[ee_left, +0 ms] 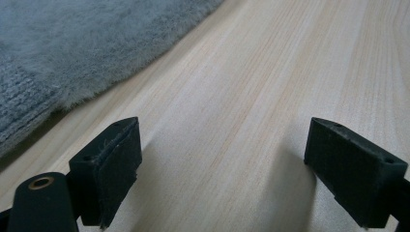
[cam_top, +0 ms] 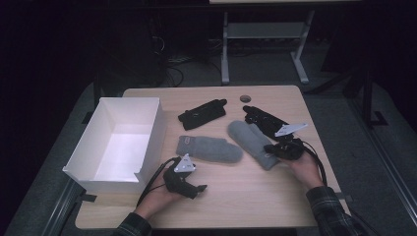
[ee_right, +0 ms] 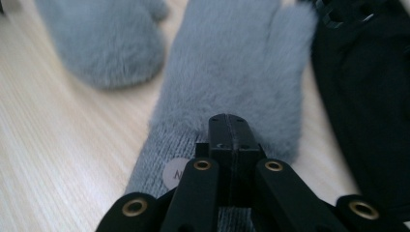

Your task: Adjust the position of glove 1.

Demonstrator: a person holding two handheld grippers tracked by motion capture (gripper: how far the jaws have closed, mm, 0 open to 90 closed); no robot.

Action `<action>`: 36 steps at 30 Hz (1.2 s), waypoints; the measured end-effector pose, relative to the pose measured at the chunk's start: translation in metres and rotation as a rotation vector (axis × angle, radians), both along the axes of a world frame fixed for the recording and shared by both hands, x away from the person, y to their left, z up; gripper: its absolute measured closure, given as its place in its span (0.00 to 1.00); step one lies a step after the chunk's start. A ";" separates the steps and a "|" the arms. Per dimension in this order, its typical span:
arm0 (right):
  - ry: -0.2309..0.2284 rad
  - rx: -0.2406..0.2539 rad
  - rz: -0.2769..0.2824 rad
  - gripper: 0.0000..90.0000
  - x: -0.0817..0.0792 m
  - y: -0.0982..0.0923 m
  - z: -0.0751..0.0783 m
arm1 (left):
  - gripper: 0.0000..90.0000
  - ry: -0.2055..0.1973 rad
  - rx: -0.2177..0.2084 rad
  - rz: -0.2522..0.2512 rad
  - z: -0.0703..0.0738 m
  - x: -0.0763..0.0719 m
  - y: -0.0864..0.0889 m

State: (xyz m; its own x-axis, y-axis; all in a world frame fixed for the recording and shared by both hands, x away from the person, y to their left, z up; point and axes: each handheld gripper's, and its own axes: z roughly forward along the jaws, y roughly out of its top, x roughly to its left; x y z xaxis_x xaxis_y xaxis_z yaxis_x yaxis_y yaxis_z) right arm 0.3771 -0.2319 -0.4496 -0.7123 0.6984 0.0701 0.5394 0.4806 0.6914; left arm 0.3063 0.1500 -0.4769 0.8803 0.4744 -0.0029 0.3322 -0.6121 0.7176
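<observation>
Bare table [cam_top: 236, 196] lies open near me; ahead, grey mittens [cam_top: 209, 148] and black gloves [cam_top: 202, 114] crowd it, white box [cam_top: 118, 142] walls my left.

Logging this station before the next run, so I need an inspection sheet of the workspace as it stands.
Surface: wooden table, bare at the near edge.
Job's things: two grey mittens, right mitten, left mitten.
Clutter: two black gloves, far glove, right glove; white box, open.
Grippers: right tongs shut on the right mitten's cuff; left tongs open over bare wood.
Cables: one trails from each tool.
Surroundings: dark floor, another table's legs.
</observation>
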 end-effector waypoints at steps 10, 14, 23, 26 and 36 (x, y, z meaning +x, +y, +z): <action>0.041 -0.006 0.007 1.00 -0.022 -0.004 0.001 | 0.14 -0.002 -0.001 0.001 0.000 0.000 0.000; 0.053 -0.009 0.010 1.00 -0.035 -0.010 0.002 | 0.14 -0.004 -0.005 0.002 -0.001 0.000 0.000; 0.057 -0.006 0.016 1.00 -0.059 -0.018 0.004 | 0.14 -0.001 -0.005 0.003 -0.001 0.000 0.000; 0.021 0.020 -0.009 1.00 -0.061 -0.027 0.013 | 0.14 -0.001 -0.006 0.004 -0.001 0.000 0.000; 0.028 -0.070 -0.064 1.00 -0.065 -0.046 0.007 | 0.14 0.001 -0.008 0.007 -0.001 -0.001 0.000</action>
